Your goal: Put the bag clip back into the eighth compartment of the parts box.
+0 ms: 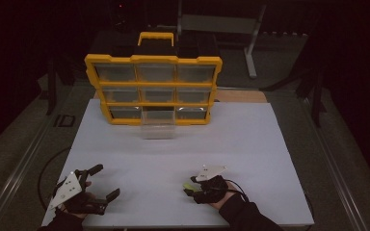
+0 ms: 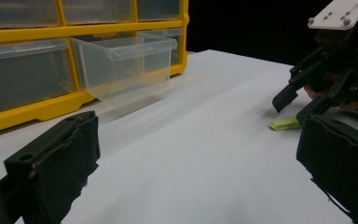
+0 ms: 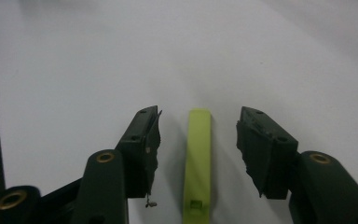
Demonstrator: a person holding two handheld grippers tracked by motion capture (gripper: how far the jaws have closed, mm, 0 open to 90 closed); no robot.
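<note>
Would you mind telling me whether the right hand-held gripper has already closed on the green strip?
No, the right hand-held gripper is open, its jaws standing apart on either side of the green strip, which lies flat on the white table.

Dim, dark-edged scene with only the white table (image 1: pixel 250 139) lit from above; close claw pads look softly blurred.

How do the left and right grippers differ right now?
The left gripper is spread wide with nothing between its jaws; the right gripper is open less far and straddles a green strip lying flat on the white board, without touching it. The left sits near the board's front left corner, the right toward the front right. Both are open and low over the board.
</note>
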